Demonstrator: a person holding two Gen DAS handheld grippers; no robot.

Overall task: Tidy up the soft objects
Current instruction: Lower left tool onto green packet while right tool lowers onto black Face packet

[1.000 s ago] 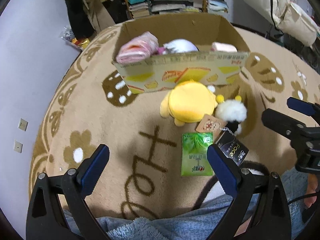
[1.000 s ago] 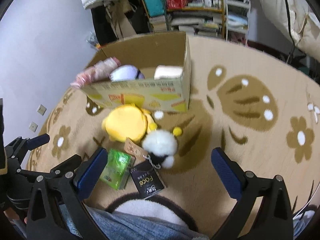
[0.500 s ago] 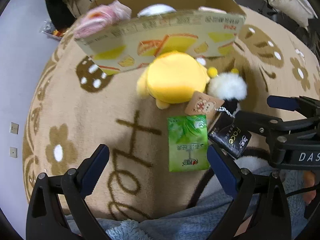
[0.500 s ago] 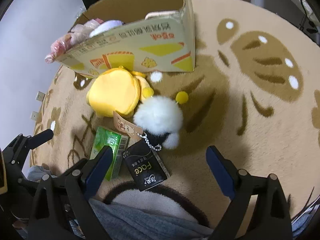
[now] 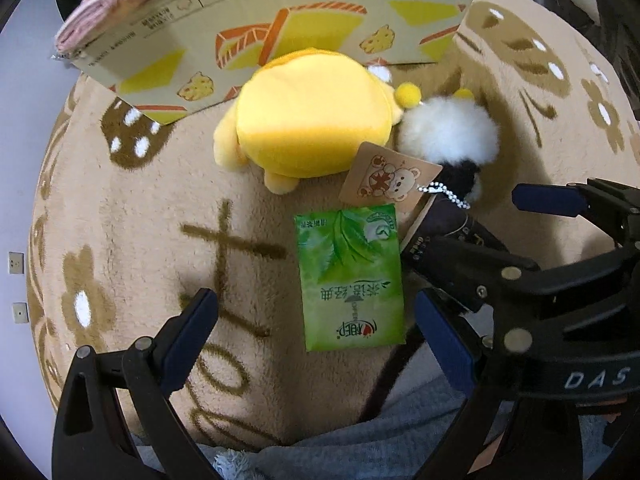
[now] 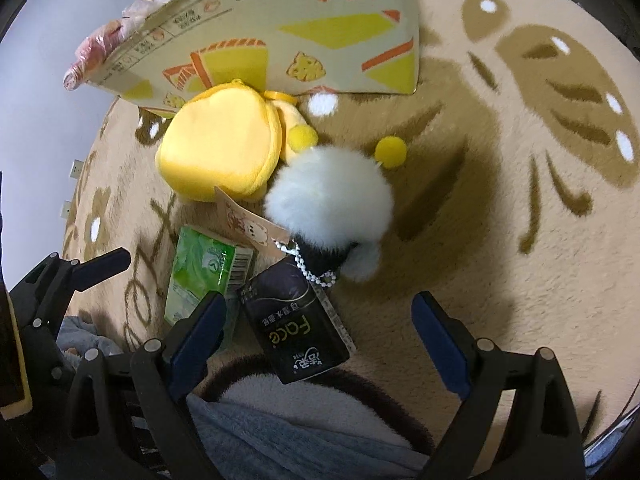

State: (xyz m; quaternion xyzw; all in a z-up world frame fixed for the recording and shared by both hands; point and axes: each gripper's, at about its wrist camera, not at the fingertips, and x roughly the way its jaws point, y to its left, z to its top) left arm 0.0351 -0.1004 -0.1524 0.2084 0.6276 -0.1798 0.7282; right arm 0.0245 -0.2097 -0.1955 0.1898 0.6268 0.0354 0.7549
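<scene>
A green tissue pack lies flat on the beige rug, between the jaws of my open left gripper. A black "Face" tissue pack lies to its right, between the jaws of my open right gripper. A yellow plush and a white fluffy plush with a paper tag and ball chain lie just beyond, against the cardboard box. The green pack also shows in the right wrist view. Both grippers are empty.
The printed cardboard box stands at the far side with a pink bundle over its left rim. The patterned rug spreads to the right. Blue-grey clothing lies at the near edge.
Both grippers have moved forward and down toward the rug. The tissue packs and plushes now look larger and sit between the jaws. Nothing has been gripped.
</scene>
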